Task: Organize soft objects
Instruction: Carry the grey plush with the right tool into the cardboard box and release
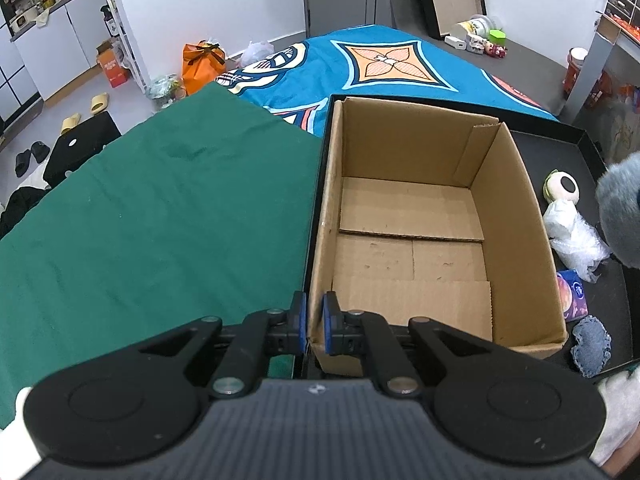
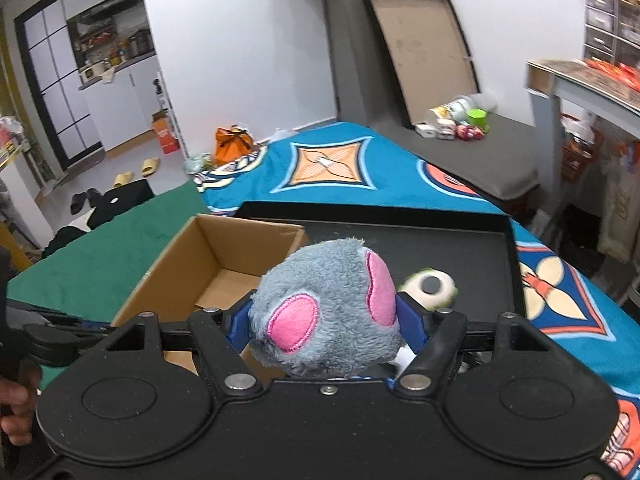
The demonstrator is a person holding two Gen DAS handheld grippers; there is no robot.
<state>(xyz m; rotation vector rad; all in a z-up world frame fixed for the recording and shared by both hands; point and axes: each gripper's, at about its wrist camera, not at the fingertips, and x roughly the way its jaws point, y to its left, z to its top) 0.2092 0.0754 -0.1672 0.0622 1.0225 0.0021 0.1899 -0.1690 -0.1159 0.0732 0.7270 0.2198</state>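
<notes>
An open cardboard box with nothing inside stands at the left end of a black tray. My left gripper is shut on the box's near left corner wall, one blue pad on each side. My right gripper is shut on a grey plush toy with pink patches, held above the tray just right of the box. The same grey plush shows at the right edge of the left wrist view. A white and green plush lies on the tray behind it.
On the tray right of the box lie a crumpled white plastic wrap, a purple tissue pack and a blue denim piece. A green cloth covers the surface to the left, a blue patterned blanket beyond.
</notes>
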